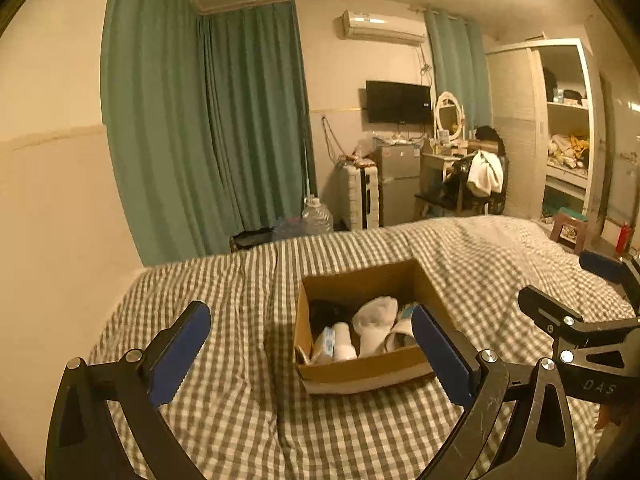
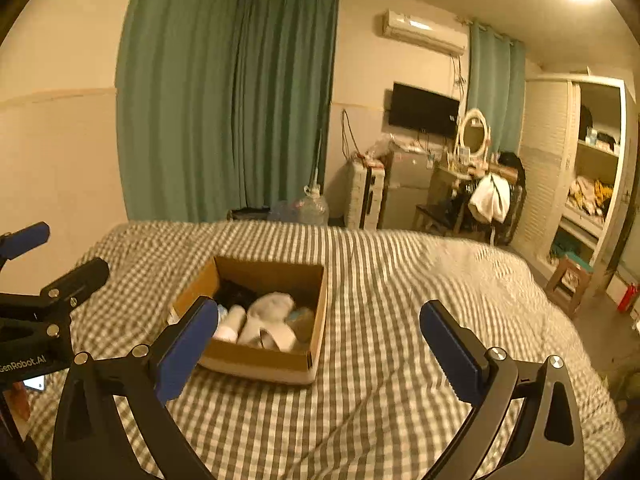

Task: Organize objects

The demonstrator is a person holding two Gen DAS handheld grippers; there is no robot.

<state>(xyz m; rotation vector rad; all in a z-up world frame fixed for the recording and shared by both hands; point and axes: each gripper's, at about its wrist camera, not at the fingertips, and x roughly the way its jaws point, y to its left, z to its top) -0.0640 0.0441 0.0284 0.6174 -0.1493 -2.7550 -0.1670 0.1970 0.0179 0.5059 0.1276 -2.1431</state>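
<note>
Cardboard box (image 1: 360,372) on bed, ahead of left gripper (image 1: 312,354).

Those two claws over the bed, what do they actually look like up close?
Each claw is a black, angular frame with triangular cut-outs and silver bolt heads. The left claw and right claw each carry two flat fingers faced with blue pads. One body shows pale lettering, "GenRobot.AI"; the other shows "DAS". No cables or sleeves show.

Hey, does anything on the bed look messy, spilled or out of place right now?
Nothing has spilled. The cardboard box sits flat on the checked bedspread with its contents, white bundles and something dark, inside its walls. Both claws, left and right, are open and empty above the bed.
</note>
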